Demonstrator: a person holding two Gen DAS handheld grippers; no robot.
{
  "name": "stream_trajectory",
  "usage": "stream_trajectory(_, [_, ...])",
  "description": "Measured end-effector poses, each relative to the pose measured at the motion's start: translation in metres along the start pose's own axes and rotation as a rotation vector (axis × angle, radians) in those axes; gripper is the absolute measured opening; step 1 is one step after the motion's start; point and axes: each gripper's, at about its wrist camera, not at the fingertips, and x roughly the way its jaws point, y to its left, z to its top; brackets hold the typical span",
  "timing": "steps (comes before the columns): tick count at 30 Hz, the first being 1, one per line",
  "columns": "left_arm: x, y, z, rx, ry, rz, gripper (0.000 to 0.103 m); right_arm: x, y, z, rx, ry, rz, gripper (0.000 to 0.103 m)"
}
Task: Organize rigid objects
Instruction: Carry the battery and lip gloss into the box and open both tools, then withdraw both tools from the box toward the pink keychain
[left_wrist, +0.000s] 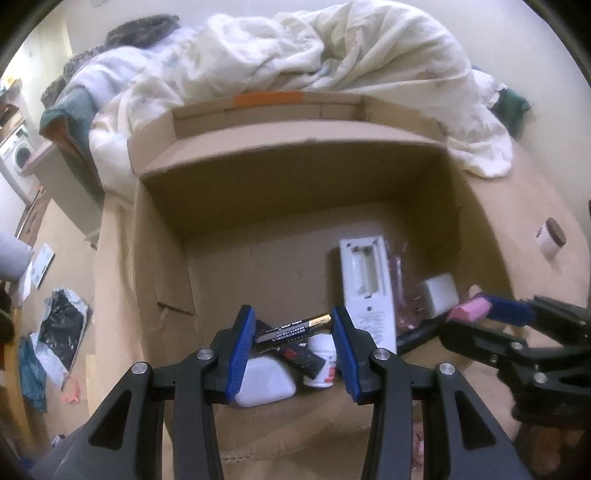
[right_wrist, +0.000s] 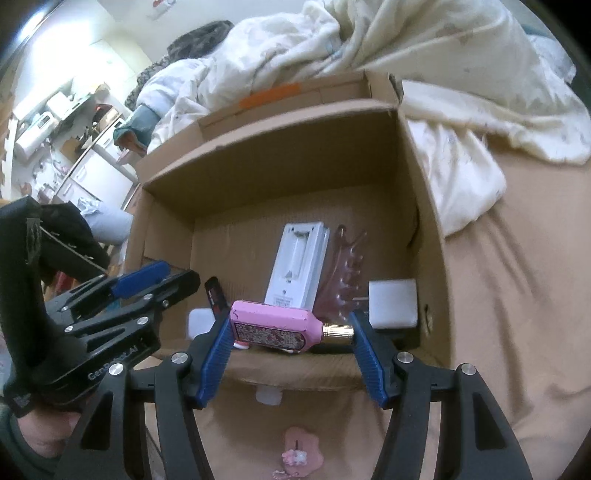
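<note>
**Both claws loaded above the cardboard box**

The left claw (left_wrist: 293, 332) pinches a black-and-gold battery (left_wrist: 293, 329) crosswise between its blue pads, over the near end of the open cardboard box (left_wrist: 295, 192). The right claw (right_wrist: 291, 332) pinches a pink bottle (right_wrist: 273, 326) lengthwise, one pad on its base, the other on its gold cap, just above the box's near wall.

On the box floor lies a white remote (left_wrist: 365, 291), back side up with its battery bay uncovered. Beside it are a clear pink hair clip (right_wrist: 345, 273) and a white plug adapter (right_wrist: 393, 302). Nearer the left claw sit a white charger block (left_wrist: 264, 380), a small white jar (left_wrist: 323, 363) and a dark red-marked item too blurred to name.

The box rests on a bed with a tan sheet (right_wrist: 517, 295), a rumpled white duvet (left_wrist: 332, 51) behind it.
</note>
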Motion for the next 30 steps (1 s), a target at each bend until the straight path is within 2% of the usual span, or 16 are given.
stream_trajectory(7, [0.015, 0.009, -0.006, -0.018, 0.052, 0.028, 0.039, 0.011, -0.004, -0.004, 0.014, 0.047, -0.048, 0.065])
stream_trajectory(24, [0.017, 0.006, -0.009, -0.009, 0.065, 0.037, 0.039, 0.012, -0.005, -0.005, 0.016, 0.047, -0.072, 0.065])
stream_trajectory(25, [0.016, 0.006, -0.010, -0.009, 0.066, 0.040, 0.043, 0.012, -0.005, -0.005, 0.016, 0.047, -0.072, 0.065])
stream_trajectory(26, [0.017, 0.007, -0.010, -0.010, 0.067, 0.043, 0.058, 0.012, -0.005, -0.005, 0.018, 0.047, -0.072, 0.065])
stream_trajectory(28, [0.016, 0.008, -0.010, -0.021, 0.063, 0.032, 0.076, 0.011, -0.006, -0.004, 0.026, 0.046, -0.065, 0.066])
stream_trajectory(30, [0.013, 0.009, -0.009, -0.034, 0.057, 0.017, 0.083, 0.010, -0.006, -0.004, 0.034, 0.042, -0.055, 0.069])
